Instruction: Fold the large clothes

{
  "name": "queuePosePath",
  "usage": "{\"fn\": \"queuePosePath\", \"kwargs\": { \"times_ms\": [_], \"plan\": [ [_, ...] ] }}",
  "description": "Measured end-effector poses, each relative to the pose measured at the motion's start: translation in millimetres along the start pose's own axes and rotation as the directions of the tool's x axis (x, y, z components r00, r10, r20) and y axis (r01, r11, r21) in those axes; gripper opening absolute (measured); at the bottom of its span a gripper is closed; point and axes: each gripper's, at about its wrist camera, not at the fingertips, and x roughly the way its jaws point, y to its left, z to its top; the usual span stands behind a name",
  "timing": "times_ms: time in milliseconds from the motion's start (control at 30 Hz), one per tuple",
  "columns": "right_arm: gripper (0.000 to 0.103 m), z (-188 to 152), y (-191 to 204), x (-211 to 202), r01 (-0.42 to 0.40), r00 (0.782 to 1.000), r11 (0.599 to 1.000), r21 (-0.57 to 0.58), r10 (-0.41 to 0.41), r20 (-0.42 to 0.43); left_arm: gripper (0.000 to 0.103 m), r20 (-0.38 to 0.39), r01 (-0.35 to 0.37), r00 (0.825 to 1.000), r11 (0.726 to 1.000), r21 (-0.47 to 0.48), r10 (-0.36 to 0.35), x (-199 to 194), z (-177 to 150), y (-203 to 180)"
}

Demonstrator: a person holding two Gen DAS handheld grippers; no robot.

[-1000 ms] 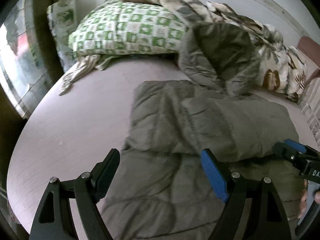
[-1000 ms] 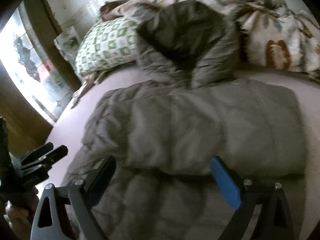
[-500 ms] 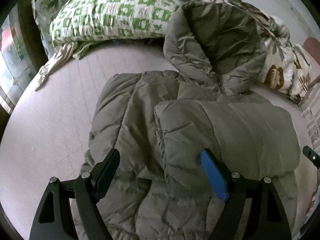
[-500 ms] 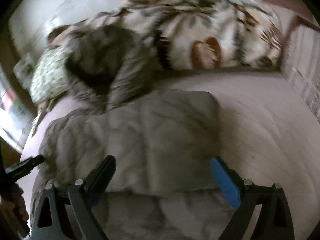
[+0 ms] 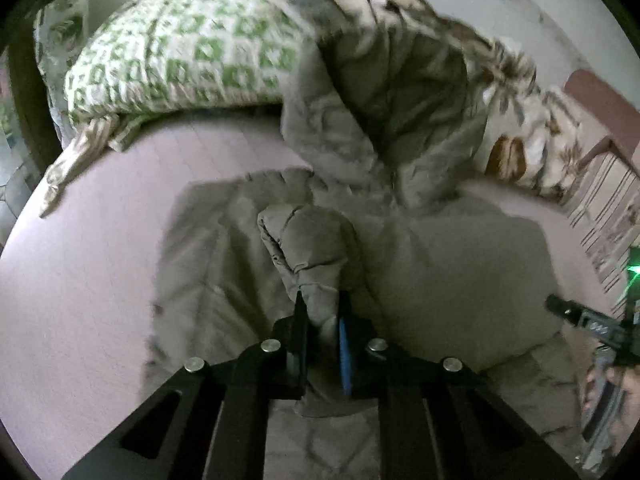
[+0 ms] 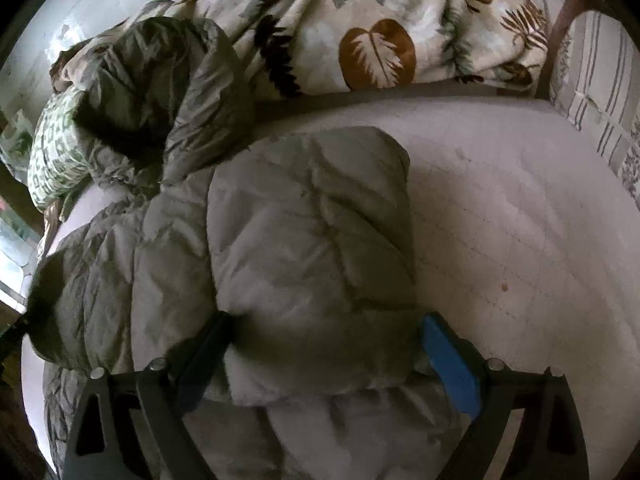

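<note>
Jacket (image 5: 440,264) fold pinched in left hand-held gripper (image 5: 323,320) on bed (image 5: 92,240).

Pale pink bed (image 6: 500,216), grey puffer jacket (image 6: 304,248) spread across it, green-checked pillow (image 5: 188,60), leaf-print blanket (image 6: 380,20) bunched behind

Spread jaws astride folded jacket (image 6: 312,240)

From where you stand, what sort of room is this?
Most likely a bedroom: a bed with a pinkish sheet, a green-checked pillow and a leaf-print blanket, with a padded grey jacket lying on the sheet.
</note>
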Motion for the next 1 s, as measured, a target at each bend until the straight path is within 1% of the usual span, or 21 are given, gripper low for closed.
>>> {"fn": "queuePosePath", "kwargs": {
  "times_ms": [33,100,133,200,300,367,433,500,567,600,633,667,700,800,1000],
  "plan": [
    [0.097,0.6,3.5,-3.1,0.001,1.000,1.000,-0.009,-0.001,0.005,0.012,0.001,0.017,1.000,1.000,0.002,-0.017,-8.1,1.2,5.7],
    [0.097,2.3,14.1,-10.3,0.004,1.000,0.999,-0.039,-0.003,0.022,0.012,-0.033,0.071,0.997,0.997,0.019,-0.071,-21.3,-0.1,18.6],
    [0.097,2.4,19.3,-13.9,0.004,1.000,0.999,-0.054,-0.002,0.031,0.013,-0.045,0.074,0.996,0.997,0.033,-0.073,-23.8,-2.5,21.5],
    [0.097,3.6,28.2,-16.4,0.003,0.999,0.997,-0.082,0.000,0.042,0.013,-0.085,0.051,0.995,0.996,0.078,-0.044,-19.6,-11.7,27.4],
    [0.097,1.5,38.5,-7.0,0.001,1.000,0.995,-0.097,0.001,0.019,0.014,-0.128,-0.020,0.991,0.995,0.100,0.033,7.0,-31.9,37.2],
    [0.097,-5.2,43.0,11.7,-0.014,0.999,0.996,-0.089,0.011,-0.035,0.018,-0.114,-0.047,0.992,0.994,0.103,0.058,17.5,-42.9,38.9],
    [0.098,-16.0,46.6,32.1,-0.004,0.996,0.994,-0.106,-0.005,-0.086,0.022,-0.107,-0.066,0.991,0.993,0.099,0.077,23.9,-49.9,39.1],
    [0.102,-22.2,48.7,38.9,0.006,0.997,0.991,-0.134,-0.016,-0.073,0.025,-0.087,-0.089,0.991,0.991,0.104,0.099,23.4,-52.3,35.7],
    [0.103,-22.4,46.6,37.8,0.000,0.998,0.992,-0.125,-0.009,-0.067,0.025,-0.081,-0.102,0.990,0.988,0.114,0.112,18.8,-51.6,31.4],
    [0.103,-20.8,45.2,35.7,-0.005,0.997,0.993,-0.114,-0.003,-0.074,0.035,-0.077,-0.124,0.988,0.985,0.122,0.134,15.6,-50.3,29.5],
    [0.103,-19.1,43.7,32.4,-0.009,0.997,0.995,-0.104,0.000,-0.079,0.050,-0.068,-0.149,0.985,0.980,0.130,0.159,13.3,-49.4,29.8],
    [0.103,-16.7,42.8,29.3,-0.011,0.997,0.995,-0.097,0.003,-0.079,0.058,-0.050,-0.190,0.979,0.971,0.143,0.198,9.0,-47.9,27.9],
    [0.103,-14.4,41.9,23.8,-0.012,0.997,0.996,-0.091,0.006,-0.075,0.068,-0.030,-0.212,0.975,0.966,0.151,0.219,3.9,-46.4,26.7],
    [0.103,-7.3,41.7,8.2,-0.018,0.999,0.995,-0.100,0.013,-0.049,0.070,0.016,-0.207,0.978,0.966,0.154,0.207,-11.5,-42.1,27.7],
    [0.103,23.0,46.8,-21.7,-0.015,1.000,0.988,-0.155,0.016,0.002,0.070,0.055,-0.205,0.979,0.963,0.173,0.199,-25.1,-25.7,23.4]
  ]
}}
